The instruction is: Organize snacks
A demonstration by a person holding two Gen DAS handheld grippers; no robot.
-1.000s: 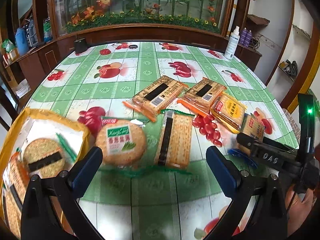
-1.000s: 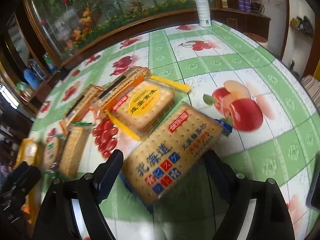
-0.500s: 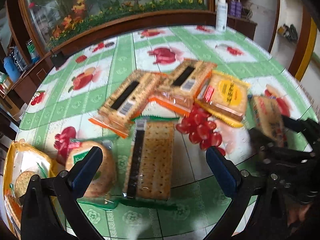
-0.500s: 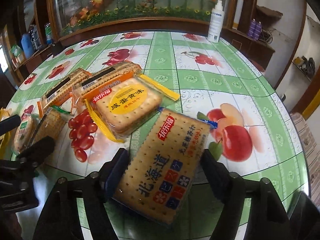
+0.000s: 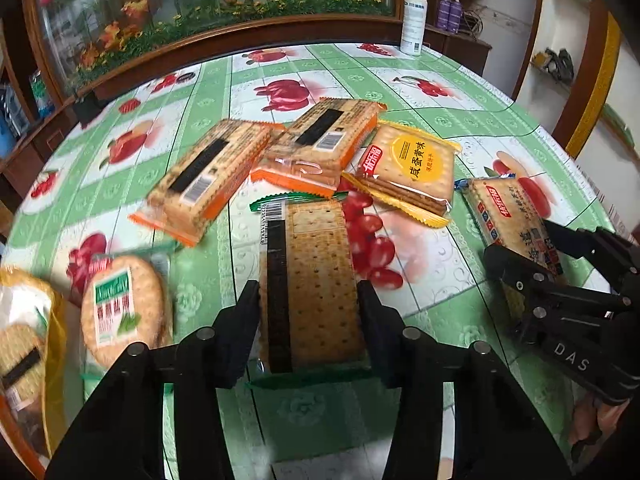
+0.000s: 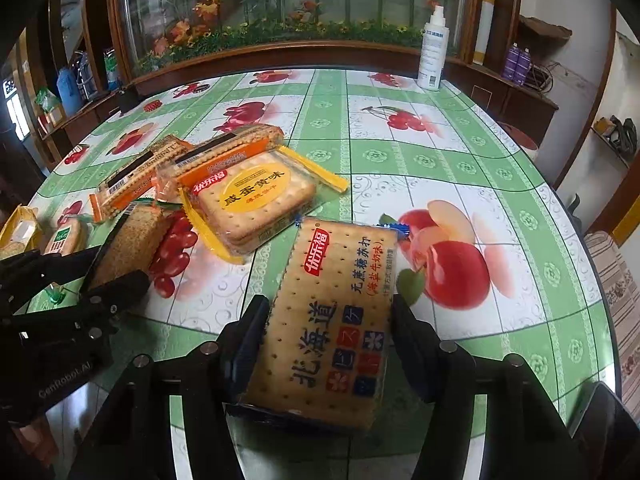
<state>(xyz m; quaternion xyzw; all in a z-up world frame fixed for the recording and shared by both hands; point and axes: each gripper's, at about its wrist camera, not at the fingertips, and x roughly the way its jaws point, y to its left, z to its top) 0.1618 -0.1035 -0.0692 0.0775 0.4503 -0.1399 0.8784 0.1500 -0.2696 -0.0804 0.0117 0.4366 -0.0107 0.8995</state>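
A long cracker pack with green wrapper ends [image 5: 316,280] lies on the fruit-print tablecloth. My left gripper [image 5: 308,296] straddles it, jaws closing, both pads against its long sides. In the right wrist view, a cracker pack with blue ends and red and blue print [image 6: 344,264] sits between the pads of my right gripper [image 6: 330,308]. Those jaws are closing too, pressed on both its edges. Each gripper shows in the other's view: the right gripper [image 5: 532,248] at far right, the left gripper [image 6: 88,272] at far left.
A yellow cracker pack [image 5: 412,164], two orange packs [image 5: 208,176] [image 5: 324,140] and a round cracker pack [image 5: 120,312] lie around. A yellow bag [image 5: 56,320] with crackers sits at the left edge. A white spray bottle [image 5: 414,28] stands at the table's far side.
My left gripper moved right and down from the round pack to the green pack and closed its wide jaws onto it. The right jaws narrowed onto the blue pack, which turned straighter.
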